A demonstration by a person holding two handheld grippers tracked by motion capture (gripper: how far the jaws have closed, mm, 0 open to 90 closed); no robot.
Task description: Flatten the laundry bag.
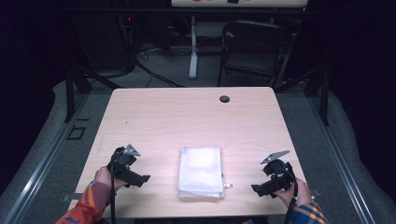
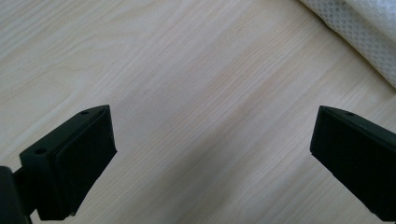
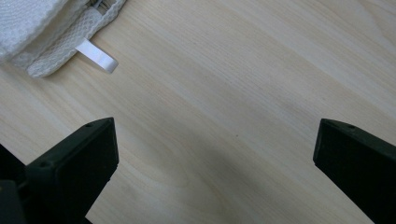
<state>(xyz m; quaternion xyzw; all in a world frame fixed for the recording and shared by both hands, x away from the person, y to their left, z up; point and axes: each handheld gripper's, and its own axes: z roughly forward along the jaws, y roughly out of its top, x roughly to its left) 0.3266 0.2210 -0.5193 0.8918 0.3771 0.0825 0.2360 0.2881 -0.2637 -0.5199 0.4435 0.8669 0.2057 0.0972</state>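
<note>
Hands in plaid sleeves are coming in from the near edge of a pale wooden worktop (image 1: 163, 112), each holding a black two-jaw tool. Between them a folded white mesh bag (image 1: 201, 171) is lying flat near the front edge, its long axis running from near to far. The left tool (image 1: 145, 178) is hovering just beside the bag's left side, jaws spread wide and holding nothing, pointing inward toward it; in the left gripper view the bag (image 2: 362, 28) is showing past the jaws at the upper right. The right tool (image 1: 255, 188) is mirroring it on the other side, jaws equally spread and empty, aimed at the bag's near right corner, where a small white tab (image 3: 97, 56) is sticking out beside the zipper end. Both tools are sitting about equally near. Farther back, a small dark hole (image 1: 224, 99) is marking the worktop's far edge, with a chair (image 1: 254, 49) beyond.
</note>
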